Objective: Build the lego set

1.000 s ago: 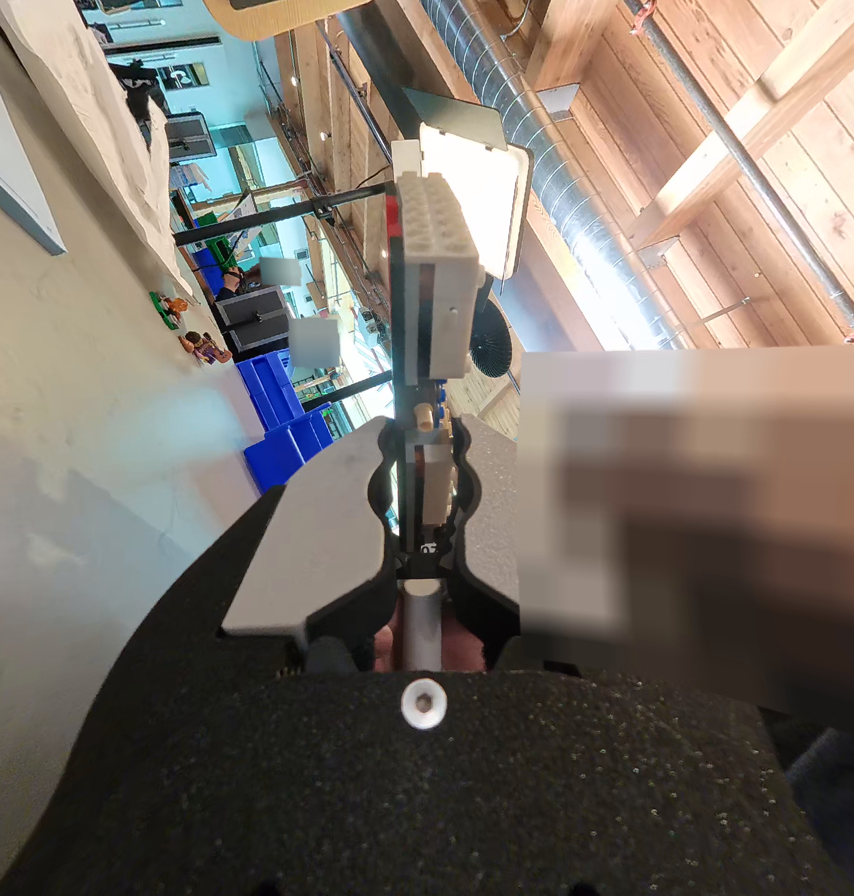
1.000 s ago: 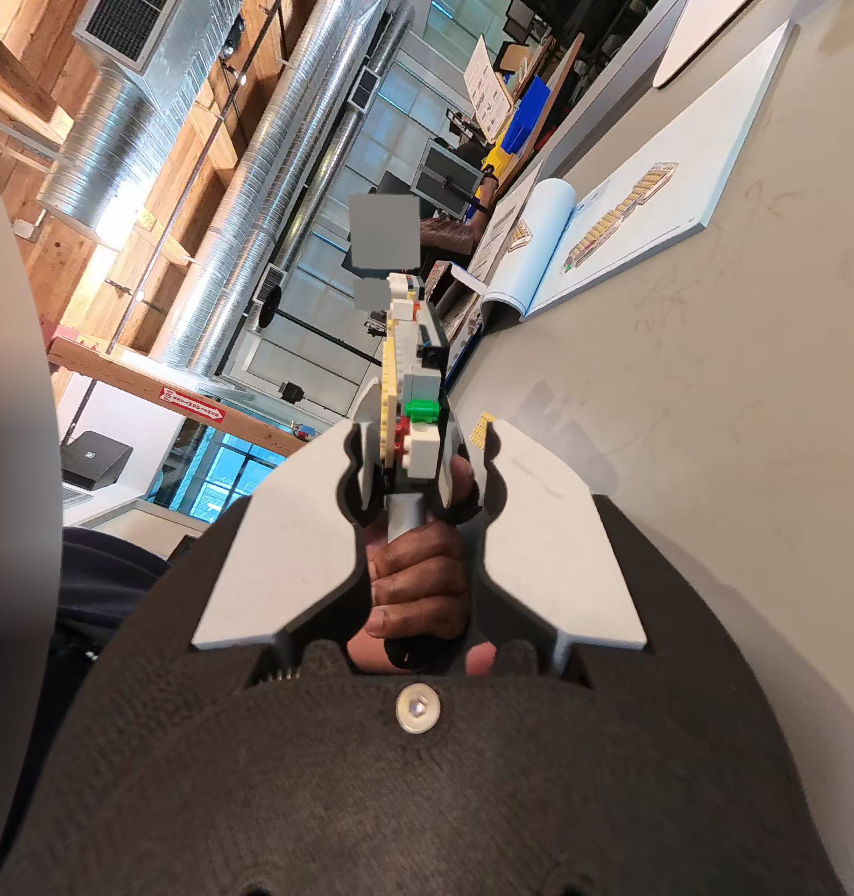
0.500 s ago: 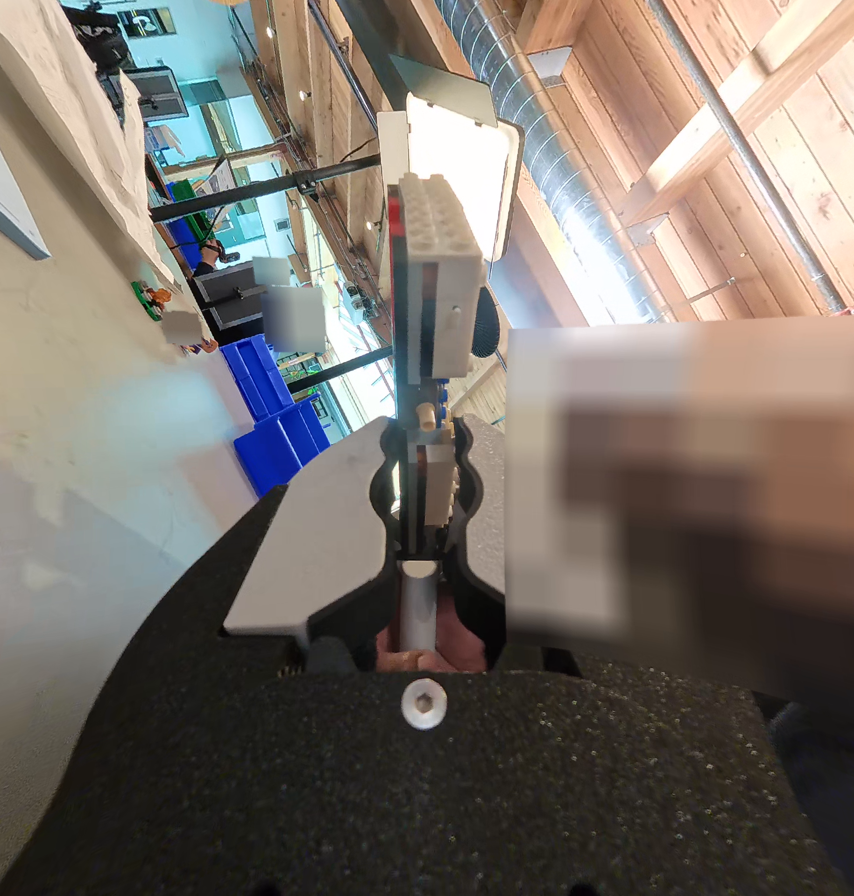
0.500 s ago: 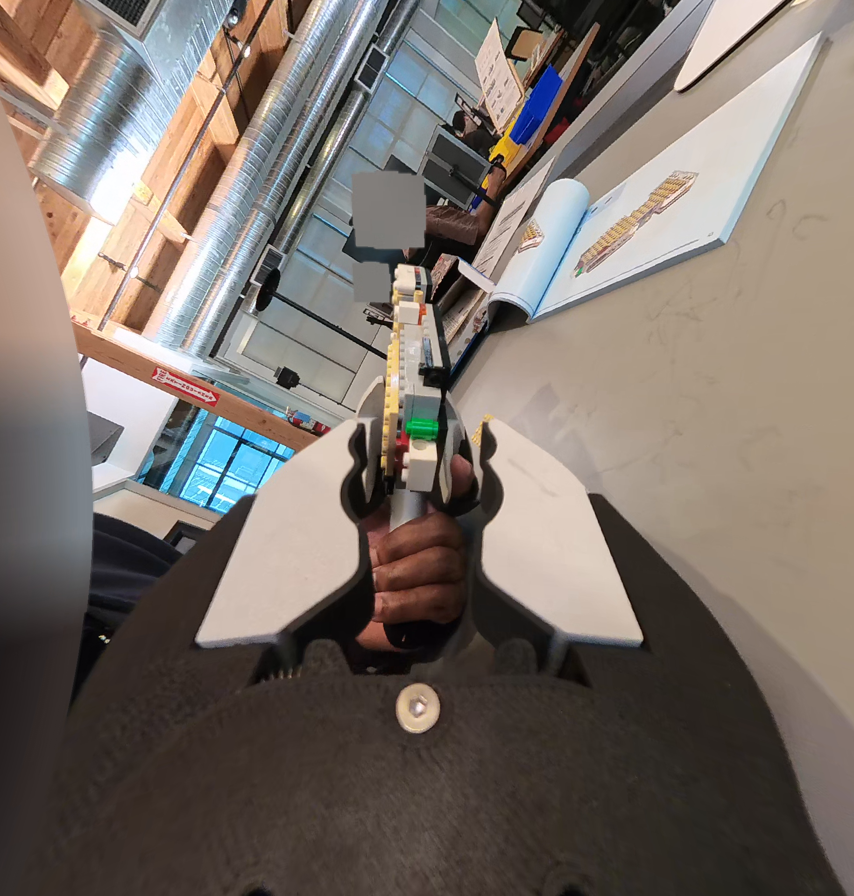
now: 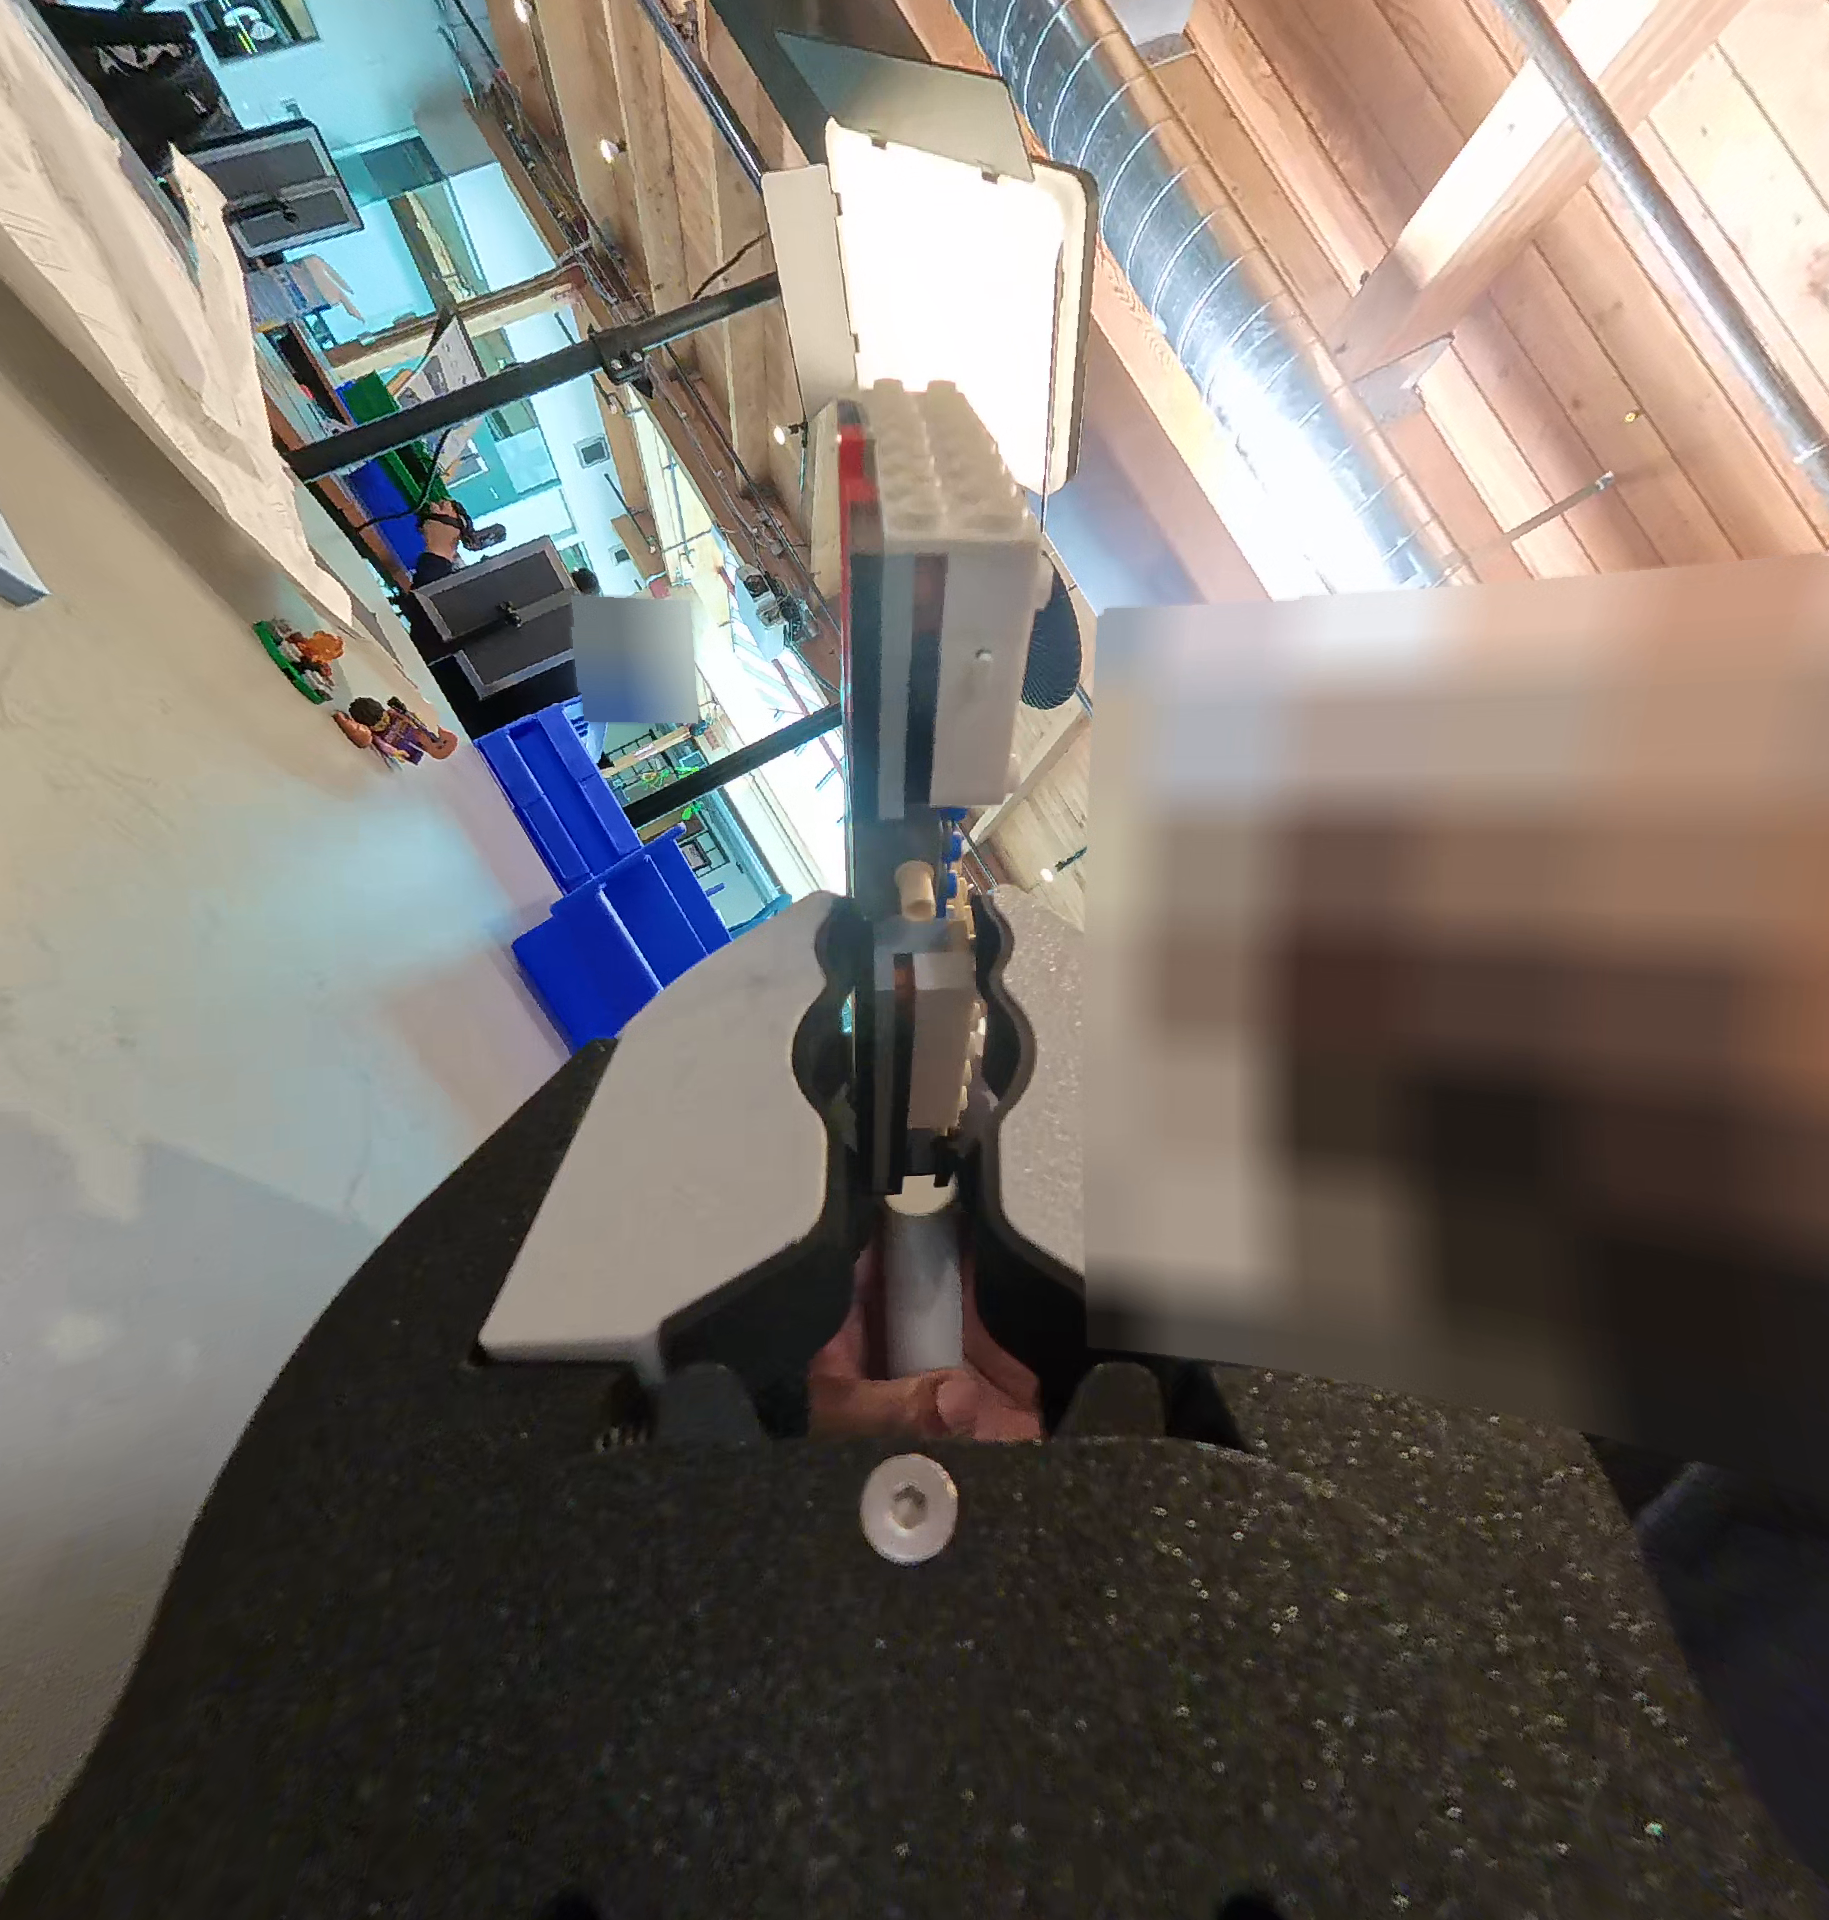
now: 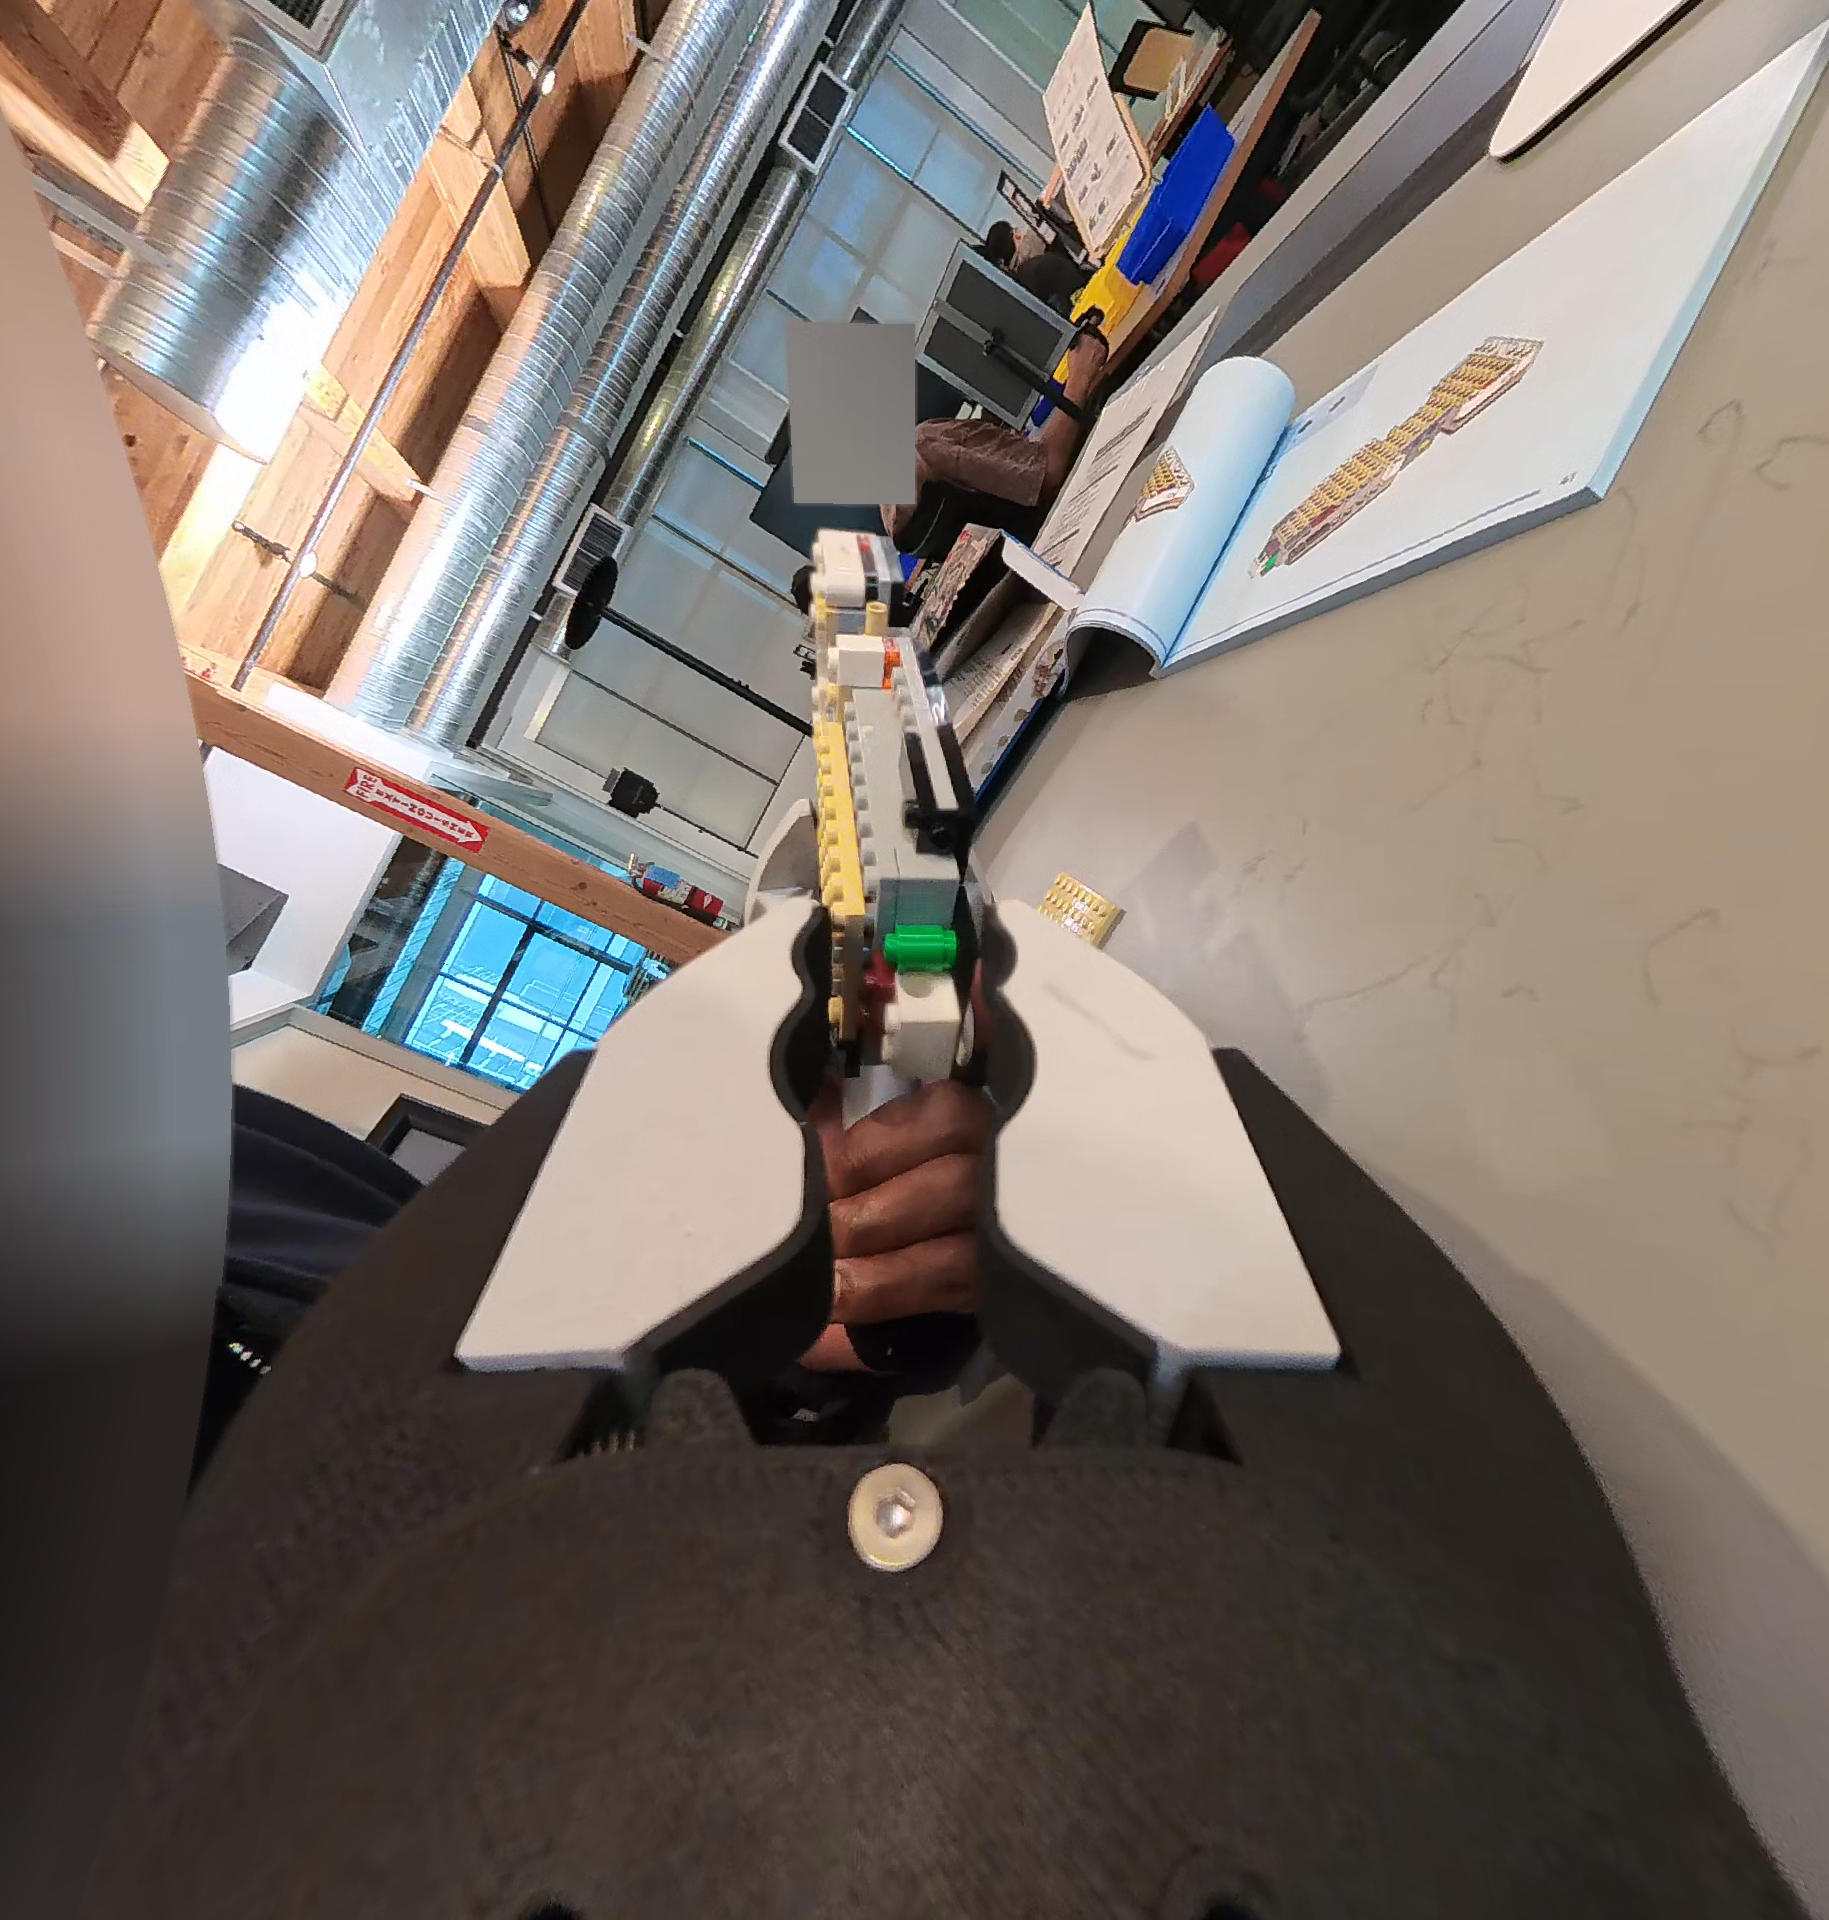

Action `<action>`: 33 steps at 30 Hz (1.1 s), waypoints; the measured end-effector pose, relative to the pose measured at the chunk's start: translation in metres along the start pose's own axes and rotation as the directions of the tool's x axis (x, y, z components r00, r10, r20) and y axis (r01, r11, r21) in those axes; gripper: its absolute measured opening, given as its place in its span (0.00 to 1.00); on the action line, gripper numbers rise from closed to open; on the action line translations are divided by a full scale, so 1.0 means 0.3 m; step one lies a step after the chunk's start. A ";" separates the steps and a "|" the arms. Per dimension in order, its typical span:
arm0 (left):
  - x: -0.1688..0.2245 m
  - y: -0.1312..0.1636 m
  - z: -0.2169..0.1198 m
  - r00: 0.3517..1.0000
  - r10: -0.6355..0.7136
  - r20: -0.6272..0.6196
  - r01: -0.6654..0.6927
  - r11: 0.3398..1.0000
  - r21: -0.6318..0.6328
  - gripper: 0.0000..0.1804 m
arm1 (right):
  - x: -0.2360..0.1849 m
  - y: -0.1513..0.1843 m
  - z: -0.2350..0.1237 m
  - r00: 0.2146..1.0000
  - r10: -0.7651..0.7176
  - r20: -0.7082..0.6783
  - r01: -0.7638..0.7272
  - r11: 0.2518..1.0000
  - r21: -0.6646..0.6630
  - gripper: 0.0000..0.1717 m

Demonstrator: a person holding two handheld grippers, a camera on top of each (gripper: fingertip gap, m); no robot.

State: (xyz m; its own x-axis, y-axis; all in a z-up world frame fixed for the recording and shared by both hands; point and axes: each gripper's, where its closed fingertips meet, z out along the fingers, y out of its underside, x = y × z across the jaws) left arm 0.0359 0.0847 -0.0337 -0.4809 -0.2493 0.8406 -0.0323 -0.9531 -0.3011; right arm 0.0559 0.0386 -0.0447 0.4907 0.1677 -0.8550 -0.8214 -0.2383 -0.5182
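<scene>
Mid-frame in both views, one long brick-built model, held at opposite ends. Left gripper clamped on its black-and-grey end, pads pressing. Right gripper closed around the yellow, white and green end, apparently touching on both sides though slightly blurred. Open instruction booklet upper right, tan plate on the grey table just right of the fingers; blue bins centre-left.
</scene>
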 end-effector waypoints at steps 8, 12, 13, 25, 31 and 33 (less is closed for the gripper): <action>0.005 -0.004 -0.001 1.000 0.001 -0.015 -0.002 1.000 -0.006 0.12 | 0.004 0.012 0.002 1.000 -0.003 0.004 0.003 1.000 -0.009 0.15; 0.015 -0.006 -0.002 0.999 0.002 -0.037 -0.002 1.000 -0.009 0.12 | -0.003 0.014 0.004 1.000 -0.025 0.008 0.026 1.000 -0.009 0.15; 0.017 -0.005 -0.002 0.999 0.004 -0.042 -0.004 1.000 -0.012 0.12 | -0.005 0.013 0.004 0.999 -0.032 0.009 0.032 0.999 -0.007 0.15; 0.034 -0.005 -0.006 0.996 -0.013 -0.089 0.011 1.000 -0.022 0.12 | -0.025 0.021 0.001 0.996 -0.080 0.034 0.080 0.997 -0.004 0.14; 0.033 -0.003 -0.005 0.996 -0.018 -0.089 0.015 1.000 -0.025 0.12 | -0.022 0.018 0.001 0.997 -0.078 0.028 0.077 0.997 0.008 0.14; 0.033 -0.003 -0.005 0.996 -0.017 -0.090 0.015 1.000 -0.025 0.11 | -0.022 0.019 0.001 0.996 -0.080 0.029 0.079 0.997 0.012 0.14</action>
State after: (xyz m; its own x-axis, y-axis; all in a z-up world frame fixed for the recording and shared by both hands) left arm 0.0298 0.0834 -0.0256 -0.5575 -0.2161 0.8015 -0.0614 -0.9521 -0.2994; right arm 0.0478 0.0365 -0.0419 0.5460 0.2135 -0.8101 -0.7832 -0.2132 -0.5841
